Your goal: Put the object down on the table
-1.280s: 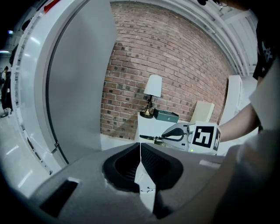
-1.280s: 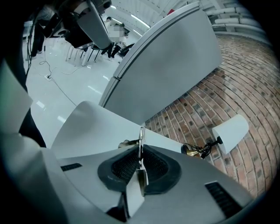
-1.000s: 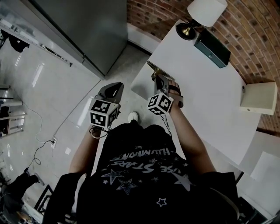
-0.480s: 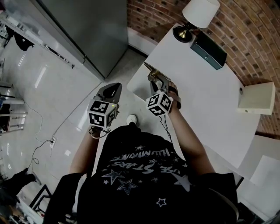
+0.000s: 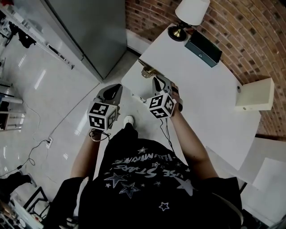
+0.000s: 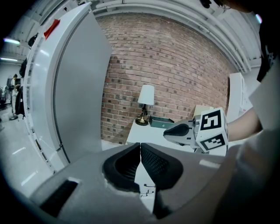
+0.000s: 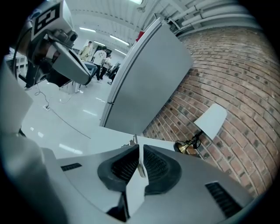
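Note:
A thin brass-coloured metal object (image 5: pixel 146 71) sticks out past the tips of my right gripper (image 5: pixel 157 81), just over the near left corner of the white table (image 5: pixel 214 94). In the right gripper view the object (image 7: pixel 140 165) runs as a narrow strip between the dark pads, and the jaws of the right gripper (image 7: pixel 139 151) are closing on it. My left gripper (image 5: pixel 115 88) hangs over the floor, left of the table. Its jaws (image 6: pixel 140 148) meet with nothing between them.
A lamp (image 5: pixel 191 10) with a white shade, a dark green box (image 5: pixel 203 48) and a cream box (image 5: pixel 254 94) stand along the table's far side by the brick wall. A tall grey cabinet (image 5: pixel 89 31) stands to the left. Cables lie on the shiny floor.
The right gripper with the metal object has shifted a little toward the table's left corner. The left gripper has hardly moved.

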The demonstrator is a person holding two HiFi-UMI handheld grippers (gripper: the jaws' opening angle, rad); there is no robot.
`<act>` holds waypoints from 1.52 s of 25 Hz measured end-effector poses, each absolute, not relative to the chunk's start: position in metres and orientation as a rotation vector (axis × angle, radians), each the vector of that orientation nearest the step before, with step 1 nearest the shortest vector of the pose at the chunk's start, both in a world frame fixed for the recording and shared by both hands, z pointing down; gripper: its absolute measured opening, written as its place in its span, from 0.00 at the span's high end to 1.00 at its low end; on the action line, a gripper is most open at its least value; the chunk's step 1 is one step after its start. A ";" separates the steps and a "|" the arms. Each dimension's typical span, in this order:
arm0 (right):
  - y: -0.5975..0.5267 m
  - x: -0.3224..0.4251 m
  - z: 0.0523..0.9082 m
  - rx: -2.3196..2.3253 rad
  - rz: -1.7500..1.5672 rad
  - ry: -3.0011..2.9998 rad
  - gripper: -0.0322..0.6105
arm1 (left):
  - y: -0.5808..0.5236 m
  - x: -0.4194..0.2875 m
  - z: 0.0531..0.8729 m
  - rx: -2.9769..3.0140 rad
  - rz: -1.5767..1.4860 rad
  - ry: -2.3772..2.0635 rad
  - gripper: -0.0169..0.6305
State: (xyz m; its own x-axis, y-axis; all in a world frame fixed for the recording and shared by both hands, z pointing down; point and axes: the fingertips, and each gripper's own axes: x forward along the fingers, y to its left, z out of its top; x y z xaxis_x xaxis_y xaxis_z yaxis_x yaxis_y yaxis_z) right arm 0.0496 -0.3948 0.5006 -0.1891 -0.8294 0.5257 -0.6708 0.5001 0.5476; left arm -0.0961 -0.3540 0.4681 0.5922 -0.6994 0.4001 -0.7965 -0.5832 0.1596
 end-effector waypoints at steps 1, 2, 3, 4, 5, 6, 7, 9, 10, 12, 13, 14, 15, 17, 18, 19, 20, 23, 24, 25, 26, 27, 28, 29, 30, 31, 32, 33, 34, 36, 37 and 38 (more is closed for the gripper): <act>-0.390 0.054 0.497 1.252 -0.247 -1.934 0.90 | -0.348 -0.093 0.467 2.502 0.421 -1.221 0.94; -0.384 0.058 0.492 1.268 -0.248 -1.938 0.92 | -0.342 -0.089 0.466 2.501 0.418 -1.226 0.94; -0.379 0.062 0.488 1.282 -0.249 -1.945 0.94 | -0.336 -0.086 0.464 2.501 0.415 -1.230 0.94; -0.373 0.067 0.484 1.296 -0.249 -1.954 0.94 | -0.330 -0.082 0.463 2.500 0.413 -1.234 0.94; -0.367 0.071 0.480 1.309 -0.246 -1.966 0.94 | -0.324 -0.079 0.462 2.500 0.412 -1.238 0.94; -0.362 0.075 0.476 1.320 -0.240 -1.979 0.95 | -0.317 -0.075 0.461 2.501 0.412 -1.240 0.94; -0.355 0.079 0.473 1.331 -0.230 -1.992 0.95 | -0.310 -0.071 0.461 2.502 0.413 -1.242 0.94; -0.342 0.087 0.468 1.349 -0.205 -2.012 0.95 | -0.296 -0.064 0.460 2.503 0.413 -1.244 0.94; -0.335 0.091 0.467 1.357 -0.194 -2.018 0.95 | -0.288 -0.060 0.460 2.503 0.410 -1.246 0.94; -0.322 0.099 0.464 1.369 -0.180 -2.027 0.95 | -0.273 -0.053 0.459 2.501 0.403 -1.252 0.94; -0.315 0.104 0.462 1.375 -0.174 -2.031 0.95 | -0.266 -0.050 0.460 2.501 0.404 -1.256 0.94; -0.309 0.108 0.461 1.382 -0.169 -2.036 0.95 | -0.259 -0.047 0.460 2.502 0.406 -1.261 0.94; -0.303 0.113 0.459 1.391 -0.163 -2.043 0.95 | -0.252 -0.043 0.460 2.502 0.406 -1.267 0.94; -0.290 0.121 0.456 1.408 -0.150 -2.058 0.95 | -0.237 -0.037 0.459 2.501 0.402 -1.280 0.94; -0.283 0.125 0.455 1.413 -0.144 -2.065 0.95 | -0.230 -0.034 0.458 2.499 0.399 -1.288 0.94; -0.275 0.129 0.454 1.415 -0.140 -2.069 0.95 | -0.222 -0.032 0.457 2.498 0.397 -1.295 0.94; -0.268 0.132 0.453 1.415 -0.137 -2.073 0.95 | -0.214 -0.030 0.457 2.497 0.395 -1.302 0.94; -0.246 0.141 0.451 1.403 -0.140 -2.084 0.95 | -0.190 -0.023 0.455 2.489 0.389 -1.325 0.94; -0.239 0.142 0.450 1.396 -0.141 -2.091 0.95 | -0.182 -0.022 0.454 2.484 0.386 -1.337 0.94; -0.232 0.143 0.450 1.387 -0.141 -2.098 0.95 | -0.173 -0.022 0.453 2.477 0.383 -1.349 0.94; -0.225 0.143 0.450 1.378 -0.140 -2.105 0.95 | -0.165 -0.021 0.453 2.471 0.381 -1.359 0.94; -0.218 0.143 0.450 1.369 -0.141 -2.110 0.95 | -0.156 -0.020 0.453 2.464 0.379 -1.367 0.94; -0.211 0.142 0.450 1.360 -0.142 -2.115 0.95 | -0.147 -0.019 0.454 2.458 0.379 -1.374 0.94; -0.204 0.141 0.450 1.350 -0.143 -2.121 0.95 | -0.139 -0.019 0.454 2.452 0.380 -1.379 0.94; -0.197 0.140 0.450 1.342 -0.144 -2.127 0.95 | -0.131 -0.018 0.455 2.447 0.382 -1.384 0.94; -0.191 0.139 0.449 1.335 -0.146 -2.134 0.95 | -0.123 -0.018 0.455 2.443 0.384 -1.389 0.94; -0.185 0.138 0.449 1.330 -0.148 -2.141 0.95 | -0.116 -0.018 0.455 2.439 0.384 -1.394 0.94; -0.179 0.138 0.448 1.325 -0.148 -2.148 0.95 | -0.110 -0.018 0.455 2.436 0.383 -1.400 0.94; -0.174 0.138 0.448 1.320 -0.148 -2.156 0.95 | -0.104 -0.018 0.455 2.433 0.380 -1.407 0.94; -0.163 0.137 0.448 1.307 -0.143 -2.176 0.95 | -0.093 -0.017 0.455 2.426 0.372 -1.423 0.94; -0.157 0.136 0.449 1.299 -0.142 -2.186 0.95 | -0.087 -0.017 0.456 2.422 0.368 -1.432 0.94; -0.151 0.135 0.449 1.291 -0.143 -2.195 0.95 | -0.082 -0.018 0.456 2.416 0.364 -1.442 0.94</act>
